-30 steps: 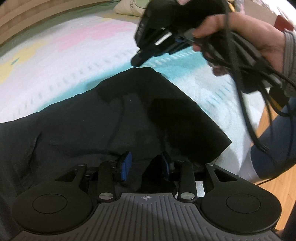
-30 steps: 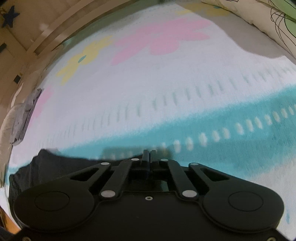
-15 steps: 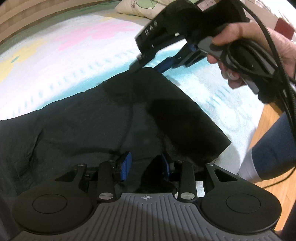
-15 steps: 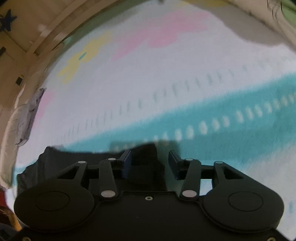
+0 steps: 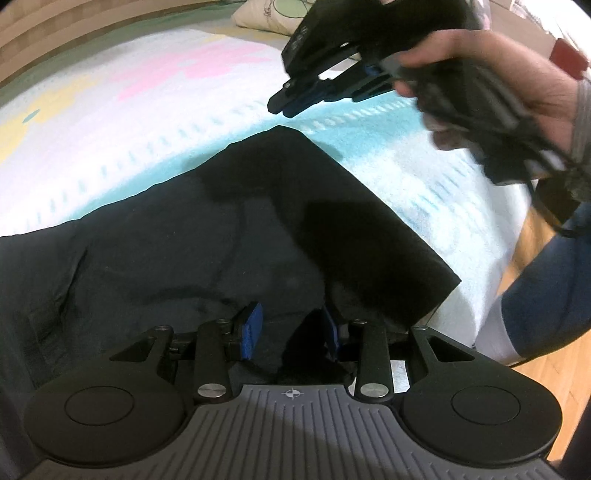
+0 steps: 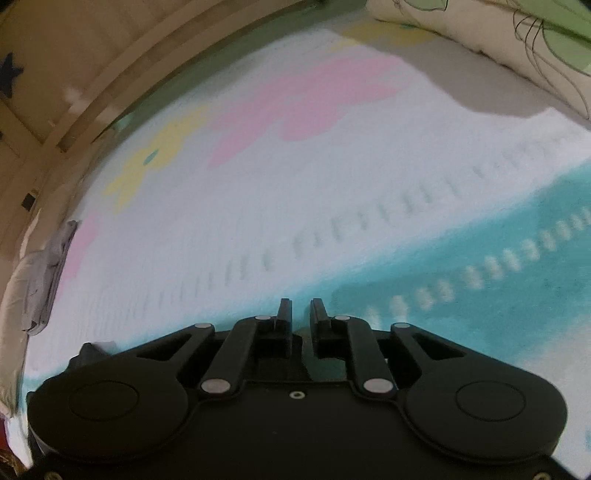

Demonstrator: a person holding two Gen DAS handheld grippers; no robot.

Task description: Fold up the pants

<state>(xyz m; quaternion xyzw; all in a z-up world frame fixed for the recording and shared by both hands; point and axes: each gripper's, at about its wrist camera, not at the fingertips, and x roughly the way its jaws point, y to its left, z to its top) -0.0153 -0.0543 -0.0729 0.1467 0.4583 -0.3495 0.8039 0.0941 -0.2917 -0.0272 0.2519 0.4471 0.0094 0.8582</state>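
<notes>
Black pants [image 5: 229,229] lie folded on the bed, filling the lower half of the left wrist view. My left gripper [image 5: 290,332] is open with its blue pads just above the near edge of the cloth; a fold of fabric sits between the jaws. My right gripper [image 5: 314,96] hangs in the air above the far corner of the pants, held by a hand [image 5: 491,70]. In the right wrist view the right gripper [image 6: 298,314] is empty, its jaws a small gap apart, over the teal stripe.
The bedspread [image 6: 332,177] is white with pink and yellow flowers and a teal band. A pillow [image 5: 266,14] lies at the far end. The bed's edge and wooden floor [image 5: 532,243] are on the right. A grey cloth [image 6: 48,273] lies at the far left.
My right gripper opened over the pants' far corner, then lifted up and away with its jaws narrowing; the pants dropped out of its view. My left gripper has stayed in place.
</notes>
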